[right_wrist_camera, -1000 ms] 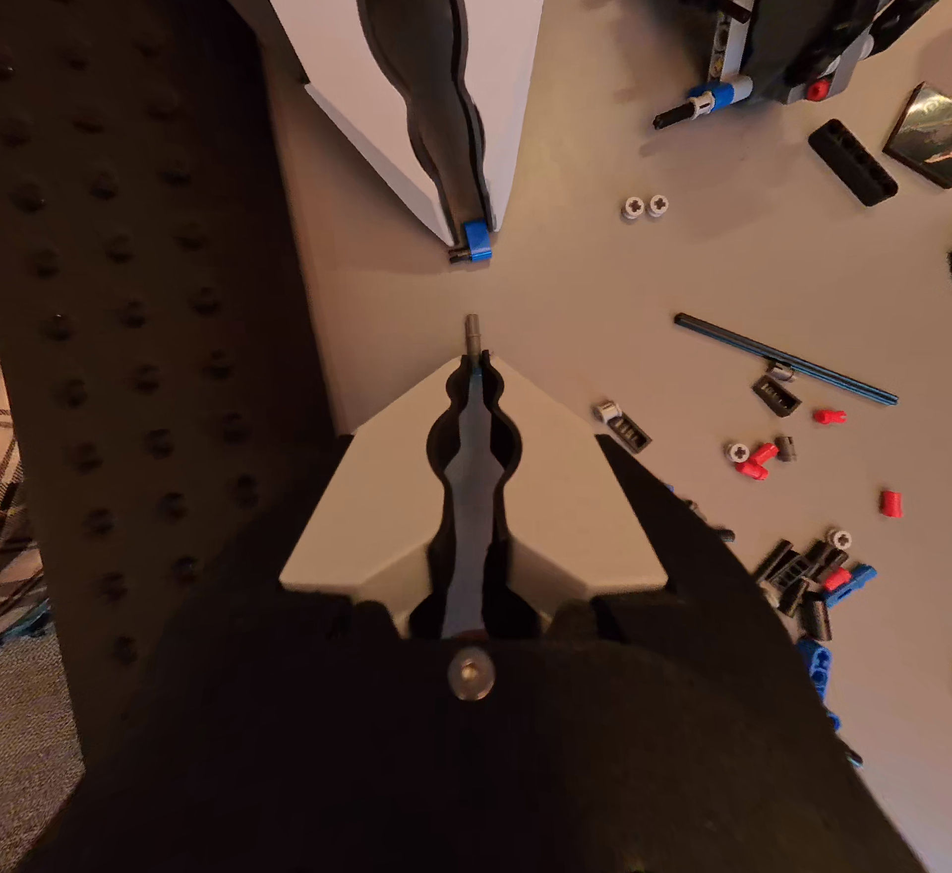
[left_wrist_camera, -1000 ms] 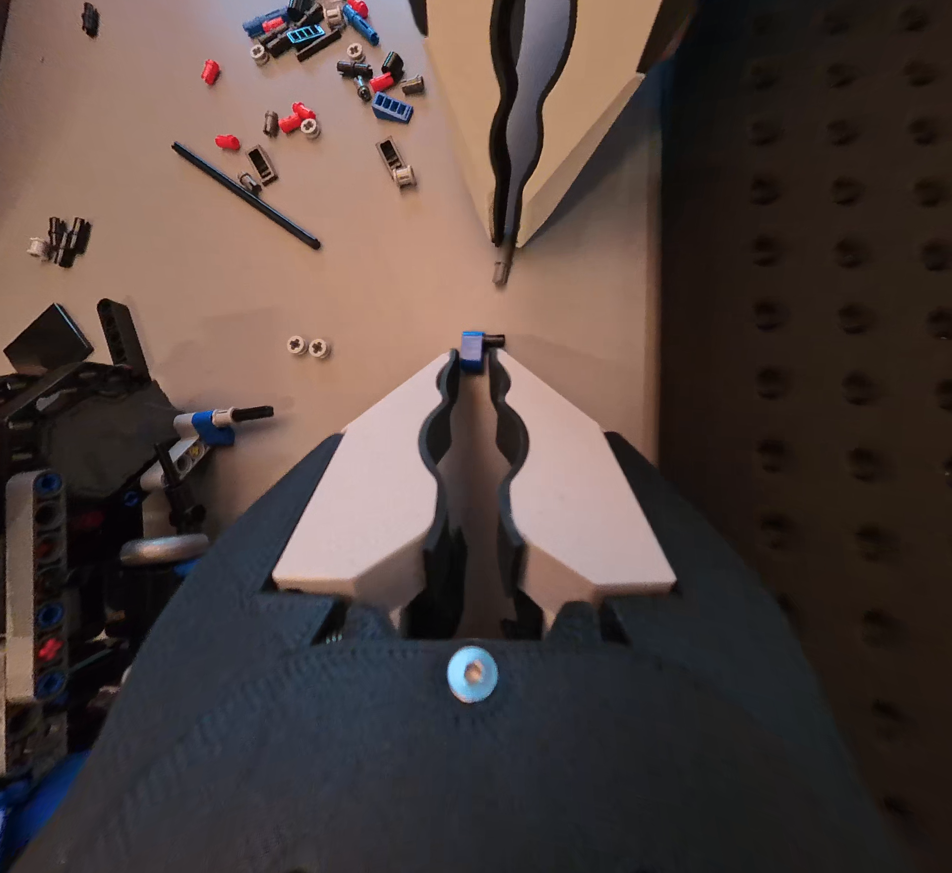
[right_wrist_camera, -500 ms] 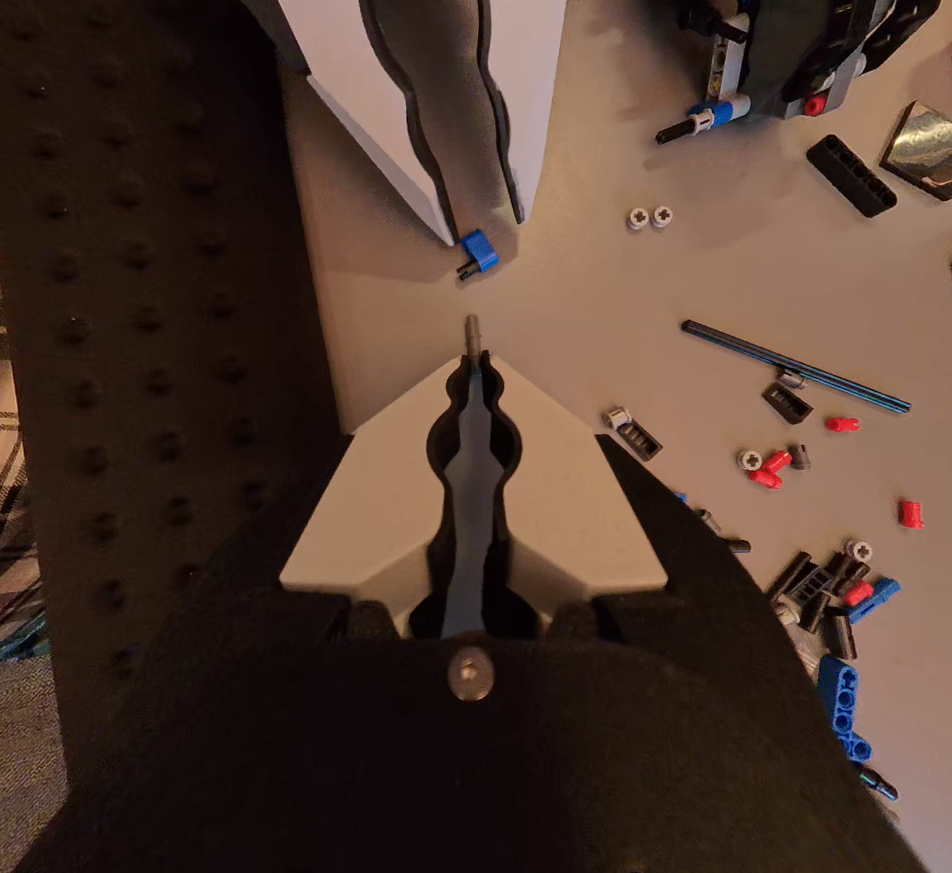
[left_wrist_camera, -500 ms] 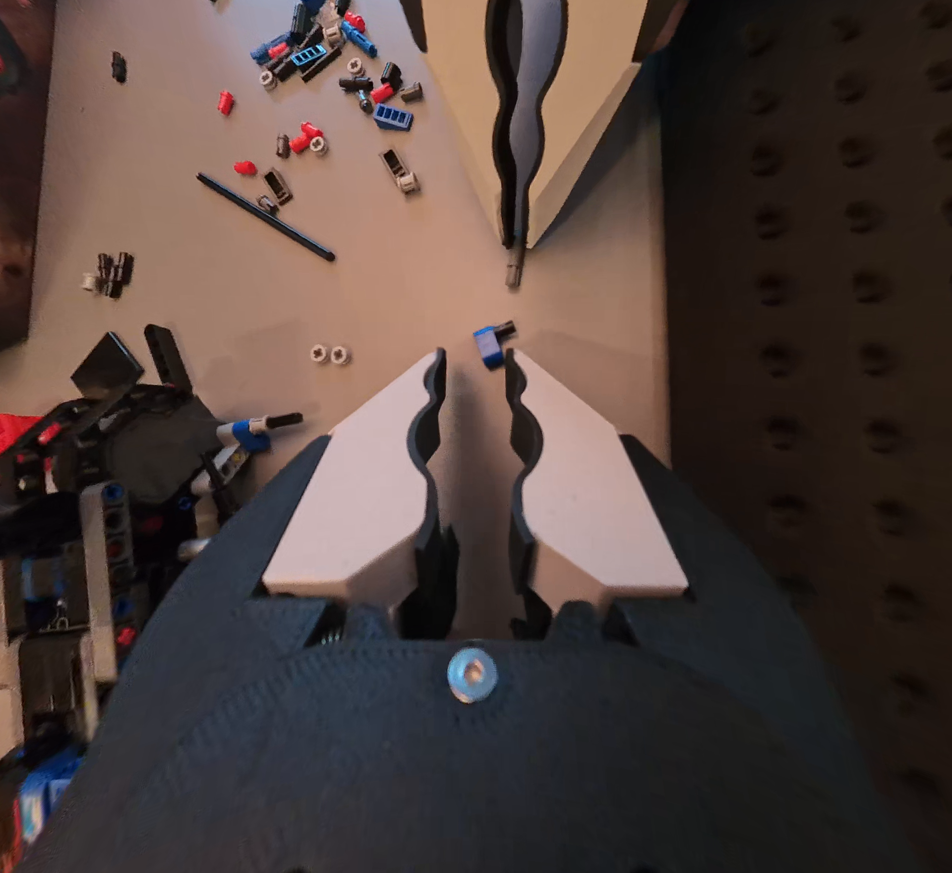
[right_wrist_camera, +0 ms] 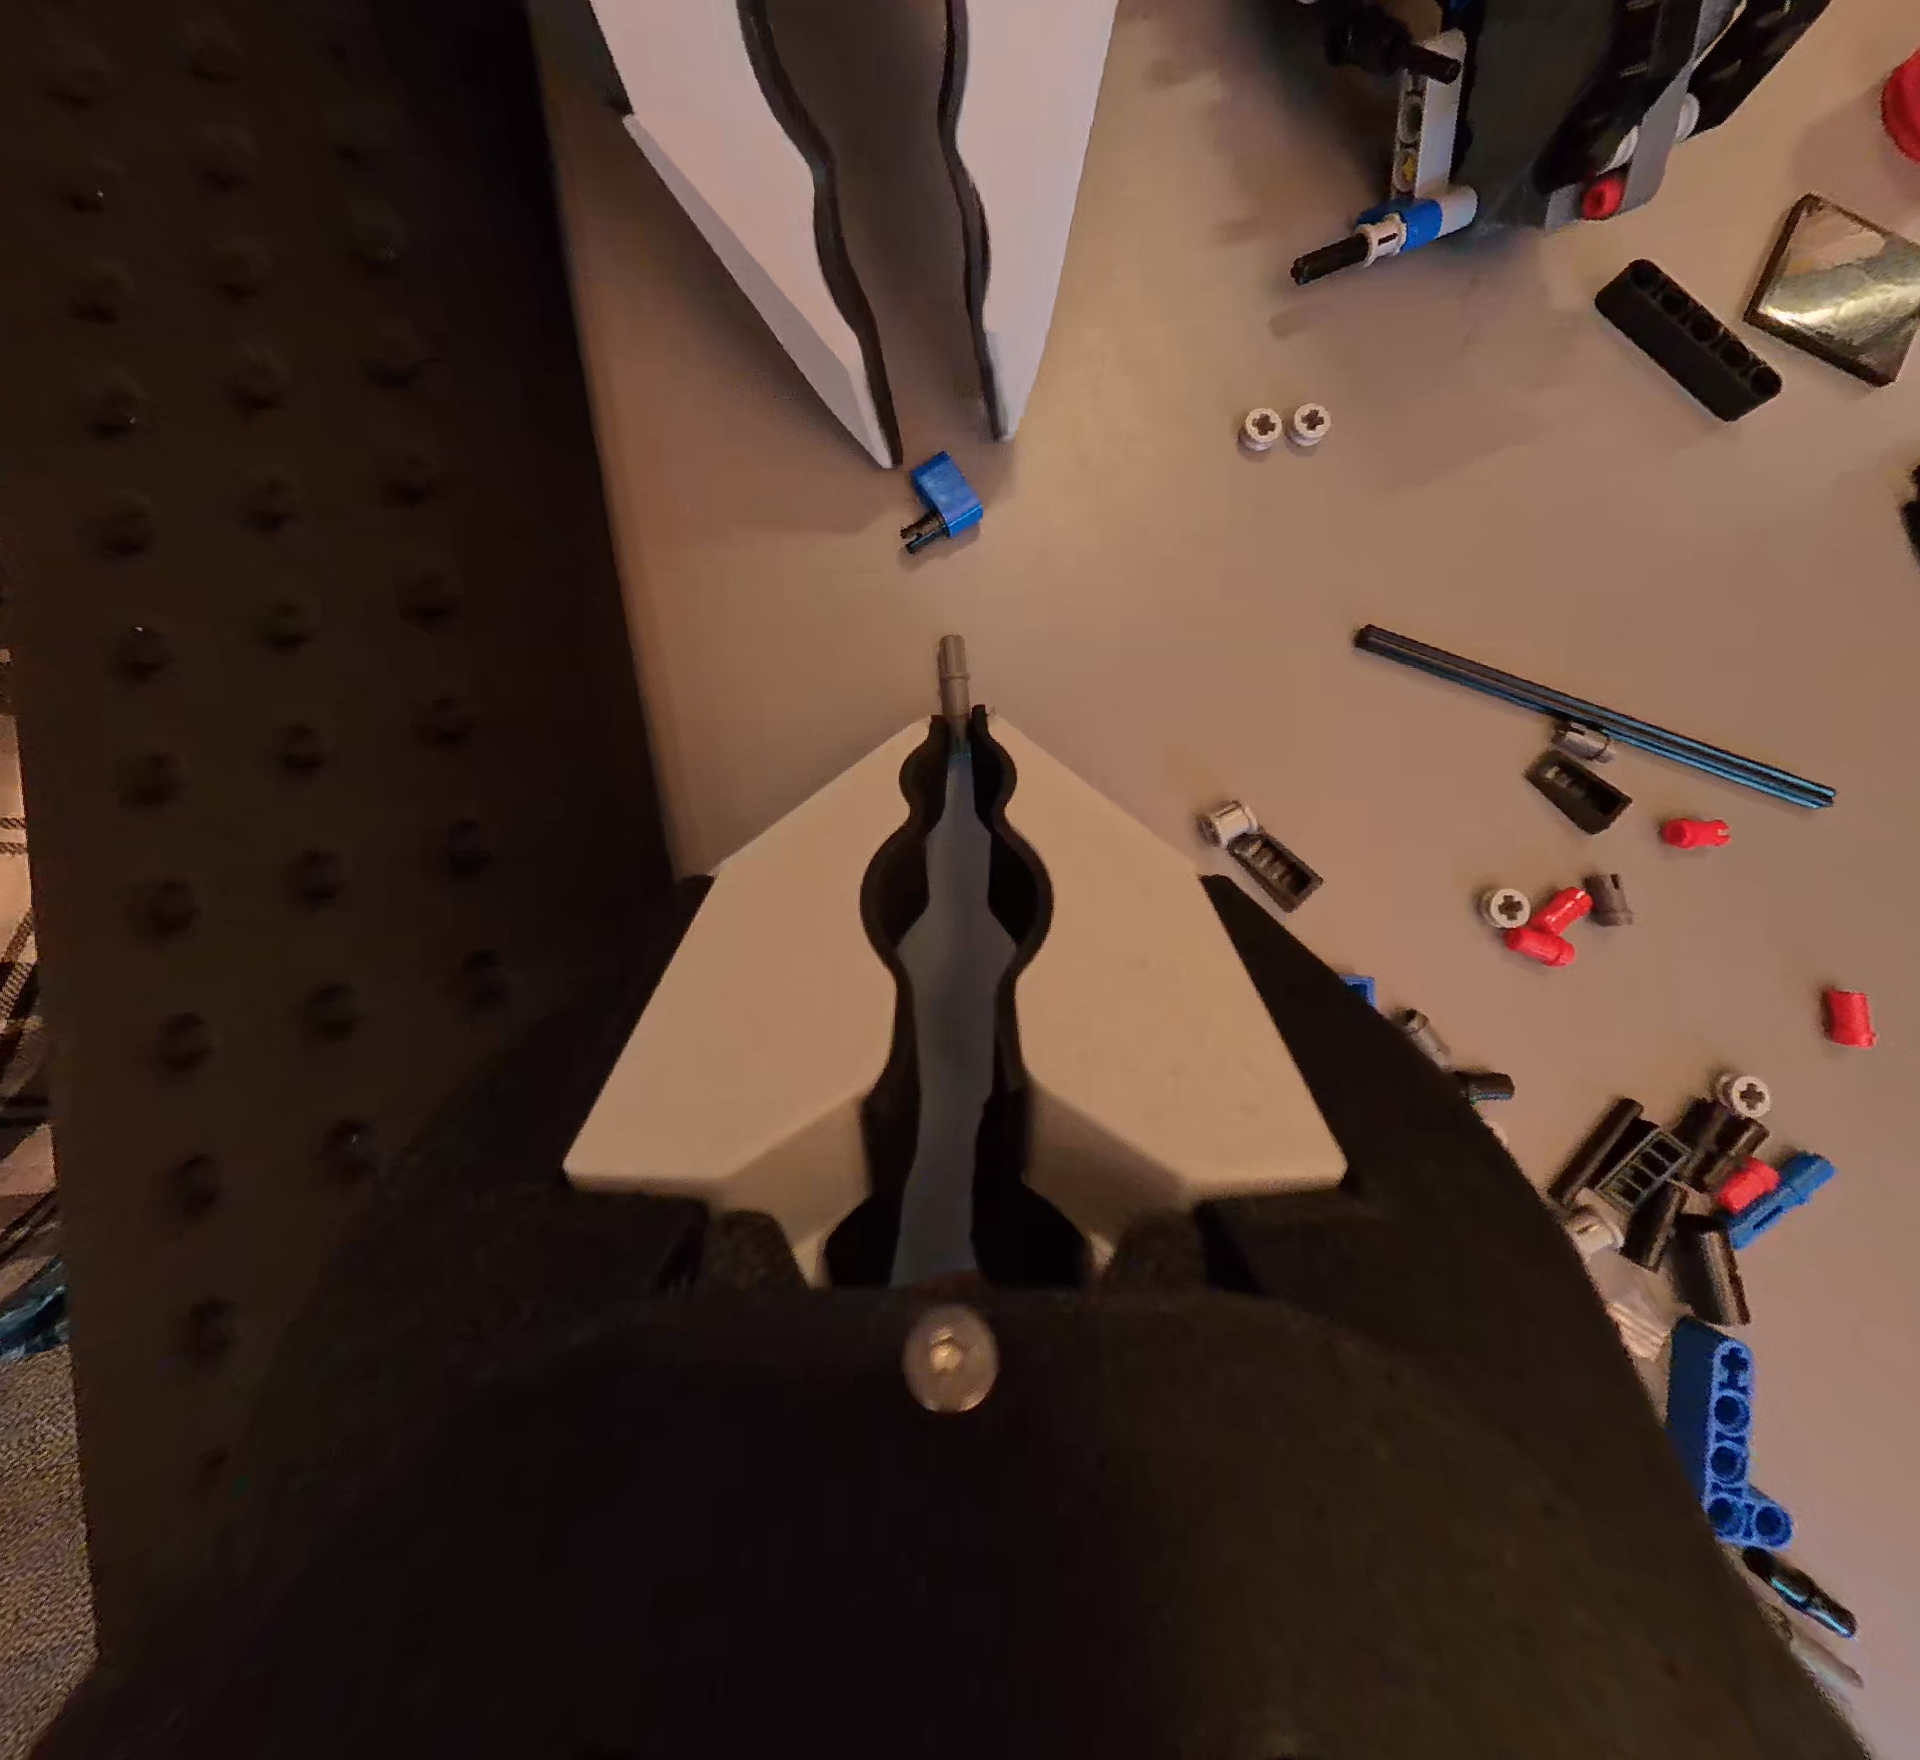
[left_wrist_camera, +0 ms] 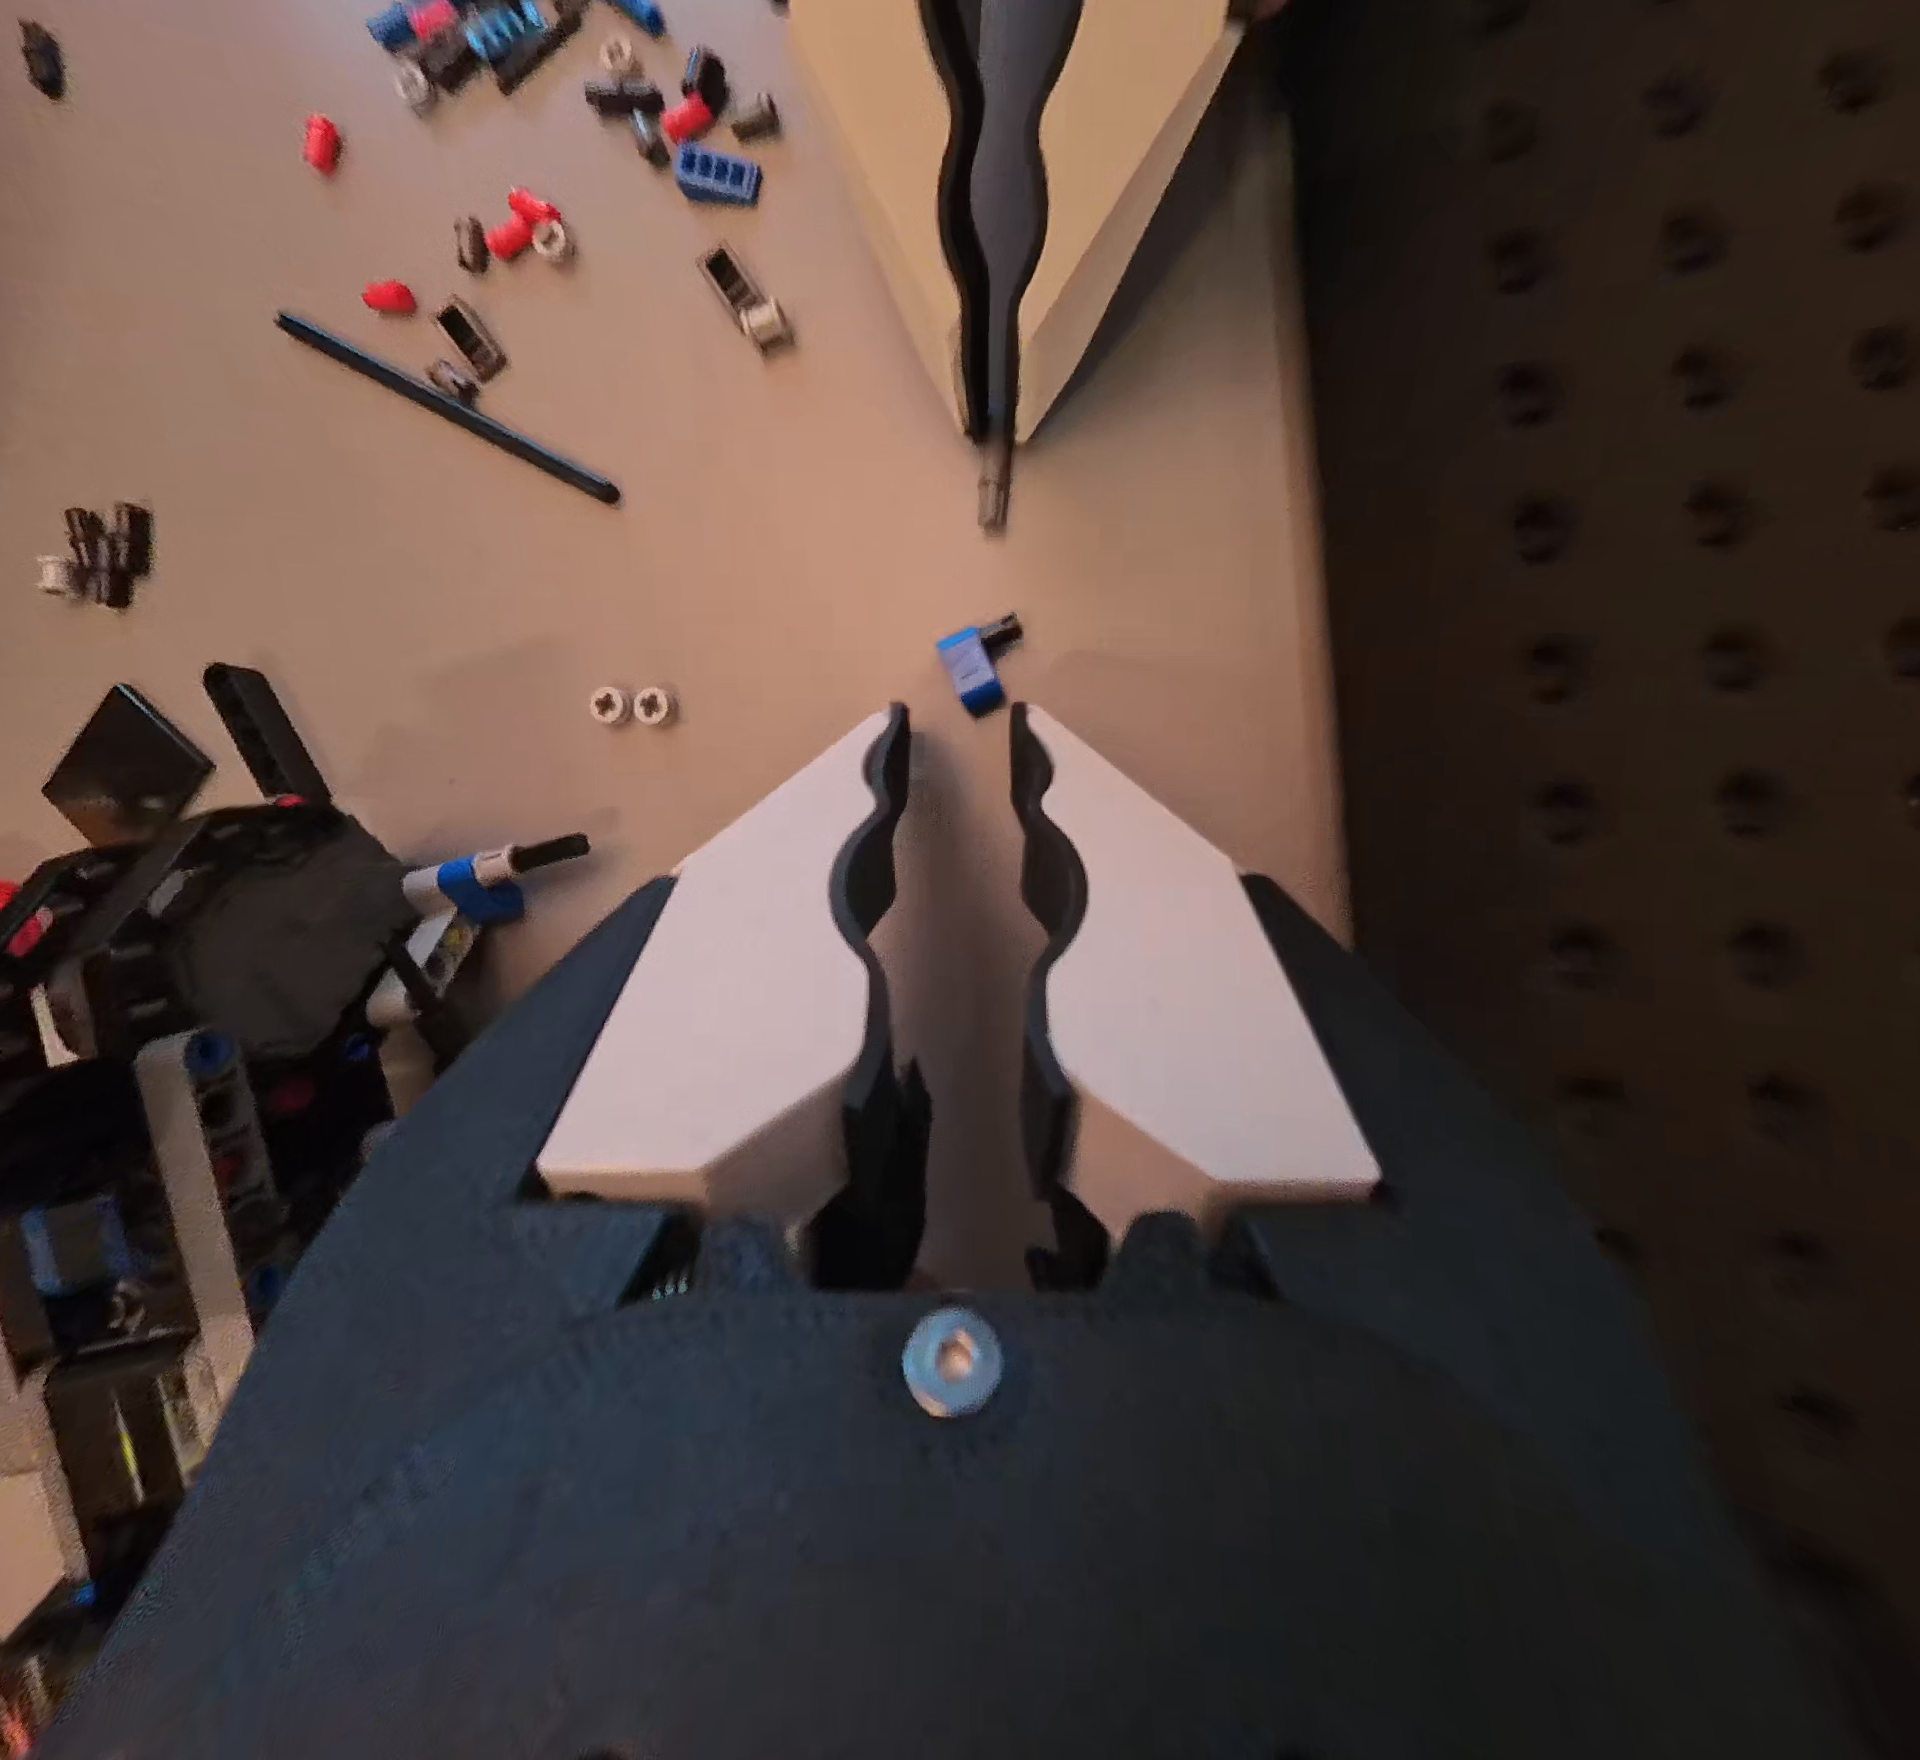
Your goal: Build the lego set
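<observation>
Dropped from the left gripper, whose jaws now stand apart, the blue connector lies loose near the tabletop's edge beside the dark studded board; the right gripper pinches a grey pin, and regrasping may knock the connector askew

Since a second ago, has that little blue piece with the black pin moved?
Yes. The blue piece has left the left gripper, whose jaws now stand open; it lies on the table, tilted, beside the dark pegboard.
</observation>
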`<state>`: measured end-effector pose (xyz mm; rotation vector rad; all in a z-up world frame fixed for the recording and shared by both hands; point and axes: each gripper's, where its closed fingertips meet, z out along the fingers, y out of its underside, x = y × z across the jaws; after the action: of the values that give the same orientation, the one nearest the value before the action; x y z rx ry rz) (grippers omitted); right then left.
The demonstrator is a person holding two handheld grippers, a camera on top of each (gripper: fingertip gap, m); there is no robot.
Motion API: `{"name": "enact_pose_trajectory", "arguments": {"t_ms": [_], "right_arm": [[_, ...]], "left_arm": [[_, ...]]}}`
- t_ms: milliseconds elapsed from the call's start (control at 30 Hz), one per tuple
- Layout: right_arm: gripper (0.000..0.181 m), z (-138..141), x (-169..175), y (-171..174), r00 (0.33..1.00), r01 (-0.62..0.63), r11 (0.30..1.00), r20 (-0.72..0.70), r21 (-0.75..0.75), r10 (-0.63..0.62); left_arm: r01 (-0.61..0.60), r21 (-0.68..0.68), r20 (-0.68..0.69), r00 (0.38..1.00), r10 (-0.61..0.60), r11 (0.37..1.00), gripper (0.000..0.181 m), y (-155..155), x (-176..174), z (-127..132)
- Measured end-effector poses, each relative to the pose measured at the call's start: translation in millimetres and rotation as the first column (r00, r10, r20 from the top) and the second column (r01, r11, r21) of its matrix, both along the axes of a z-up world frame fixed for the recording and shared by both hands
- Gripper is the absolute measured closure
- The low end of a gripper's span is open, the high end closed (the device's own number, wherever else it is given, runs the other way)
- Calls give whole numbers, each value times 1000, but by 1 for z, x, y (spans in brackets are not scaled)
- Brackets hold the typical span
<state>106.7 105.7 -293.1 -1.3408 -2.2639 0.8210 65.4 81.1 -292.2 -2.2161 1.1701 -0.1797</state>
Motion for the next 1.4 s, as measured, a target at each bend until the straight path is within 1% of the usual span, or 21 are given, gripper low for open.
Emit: {"name": "enact_pose_trajectory", "arguments": {"t_ms": [33, 67, 167, 300, 467, 567, 767, 867, 1000, 1100, 1167, 1300, 1400], "right_arm": [[179, 0, 0, 0, 1000, 2, 1000, -2, -2, -2], [179, 0, 0, 1, 1000, 3, 1000, -4, -2, -3], [179, 0, 2, 2, 1000, 5, 1000, -11, -13, -6], [179, 0, 2, 2, 1000, 1, 1000, -16, -20, -1], [179, 0, 3, 3, 1000, 1, 1000, -21, -23, -1], [179, 0, 5, 4, 1000, 3, 1000, -25, -22, -4], [179, 0, 7, 5, 999, 5, 999, -32, -36, -6], [179, 0, 7, 5, 999, 4, 999, -35, -37, -5], [179, 0, 8, 5, 999, 1, 1000, -37, -27, -2], [179, 0, 7, 1, 999, -12, 1000, -37, -20, 12], [179, 0, 5, -2, 999, -18, 1000, -35, -10, 18], [180, 0, 2, -8, 999, -24, 1000, -30, 5, 25], [179, 0, -1, -12, 999, -24, 1000, -29, 11, 24]], "left_arm": [[5, -26, 10, 1000, -5, 1000, 167, -2, 1, -1], [11, -51, 24, 1000, -10, 999, 167, -4, 4, -1], [5, -72, 47, 999, -2, 997, 169, -6, 8, -2], [10, -96, 84, 996, -2, 995, 164, -13, 15, -2], [11, -62, 69, 998, -6, 998, 160, -5, 9, 5], [45, -41, 42, 998, -43, 998, 159, 1, 11, 9], [188, -55, -28, 981, -190, 981, 157, 2, 24, 6], [215, -63, -70, 973, -220, 974, 158, 5, 27, 3], [189, -93, -108, 974, -198, 978, 155, 5, 20, 2], [164, -99, -69, 983, -171, 982, 155, 2, 15, 5], [154, -103, -67, 985, -161, 983, 157, 1, 13, 2], [150, -87, -46, 987, -155, 985, 166, 1, 17, -2], [130, -68, -16, 991, -132, 989, 167, 2, 19, -2]]}}
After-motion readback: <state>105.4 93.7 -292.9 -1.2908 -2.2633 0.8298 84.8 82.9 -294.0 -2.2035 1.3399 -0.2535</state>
